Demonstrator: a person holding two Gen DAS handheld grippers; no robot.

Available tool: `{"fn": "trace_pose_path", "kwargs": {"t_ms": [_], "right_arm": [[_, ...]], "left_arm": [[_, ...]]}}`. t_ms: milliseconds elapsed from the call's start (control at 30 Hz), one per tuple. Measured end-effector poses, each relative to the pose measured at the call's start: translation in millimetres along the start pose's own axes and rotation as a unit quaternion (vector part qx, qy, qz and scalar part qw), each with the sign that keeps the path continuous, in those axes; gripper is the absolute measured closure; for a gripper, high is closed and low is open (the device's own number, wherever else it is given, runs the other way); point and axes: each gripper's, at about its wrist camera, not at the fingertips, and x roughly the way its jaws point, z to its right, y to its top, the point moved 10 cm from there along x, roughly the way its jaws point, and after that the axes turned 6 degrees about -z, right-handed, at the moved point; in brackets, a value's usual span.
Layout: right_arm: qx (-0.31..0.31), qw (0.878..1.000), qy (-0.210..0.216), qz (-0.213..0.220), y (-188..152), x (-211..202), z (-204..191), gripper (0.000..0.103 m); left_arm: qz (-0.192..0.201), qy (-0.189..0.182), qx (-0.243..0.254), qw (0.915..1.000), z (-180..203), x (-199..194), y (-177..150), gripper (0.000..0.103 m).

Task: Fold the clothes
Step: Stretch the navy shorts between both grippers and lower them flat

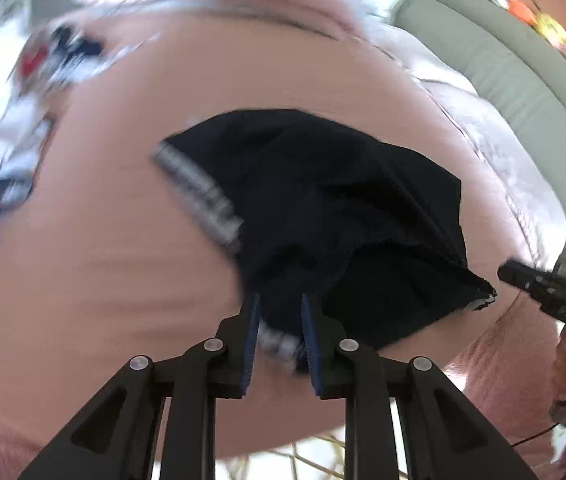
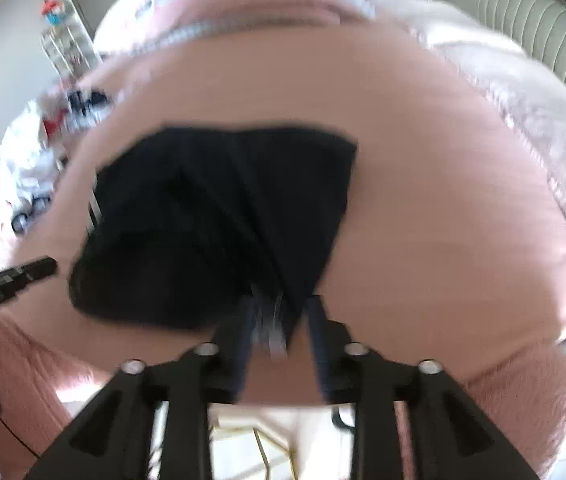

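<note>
left wrist view: black garment [image 1: 323, 208] lies part-folded on the pink bed [image 1: 103, 260]. left tongs [image 1: 281, 320] and right tongs [image 2: 279, 320] both released, hem between them. tidying and pile [image 1: 11, 128] remain.

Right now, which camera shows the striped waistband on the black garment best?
The left wrist view: the waistband runs in full along the black garment's left edge. The right wrist view shows only a blurred sliver at the garment's left edge.

Matt black cloth garment [image 1: 323, 208] on seemingly soft, ribbed pink bedspread [image 1: 123, 240]
</note>
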Motion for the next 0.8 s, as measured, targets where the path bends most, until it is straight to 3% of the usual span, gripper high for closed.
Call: {"fn": "trace_pose_path", "kwargs": {"t_ms": [33,200,233,267,300,333,367,600,633,700,733,800], "right_arm": [[-0.011,1.0,0.001,-0.005,5,0,-3,0.049],[-0.066,0.997,-0.016,-0.027,19,35,-22,0.049],[-0.071,0.996,-0.032,-0.038,17,57,-16,0.057],[-0.076,0.995,-0.048,-0.049,14,79,-10,0.083],[-0.077,0.994,-0.061,-0.057,10,89,-5,0.091],[-0.075,0.993,-0.072,-0.063,5,90,-1,0.093],[-0.071,0.993,-0.073,-0.063,3,89,1,0.094],[-0.033,0.995,-0.091,-0.037,-16,49,13,0.095],[-0.026,0.996,-0.072,-0.039,-20,44,9,0.095],[-0.031,0.998,-0.047,-0.042,-28,37,-7,0.095],[-0.037,0.998,-0.045,-0.04,-29,35,-13,0.095],[-0.046,0.997,-0.058,-0.028,-22,39,-11,0.094]], "left_arm": [[-0.009,0.006,0.017,0.9998,8,12,5,0.084],[-0.041,0.046,0.082,0.9947,26,64,15,0.084],[-0.045,0.056,0.088,0.9935,25,73,15,0.084],[-0.043,0.06,0.087,0.9935,23,77,15,0.085],[-0.038,0.057,0.083,0.9942,21,75,16,0.087],[-0.031,0.057,0.077,0.9949,18,72,18,0.095],[-0.022,0.058,0.068,0.9957,13,66,20,0.096],[-0.011,0.023,0.032,0.9992,-20,43,12,0.095],[-0.003,0.022,0.041,0.9989,-16,42,13,0.089],[0.007,0.028,0.057,0.9979,-8,45,13,0.067],[0.006,0.026,0.065,0.9975,-3,53,12,0.052],[0.004,0.034,0.082,0.9961,4,64,15,0.049]]}}
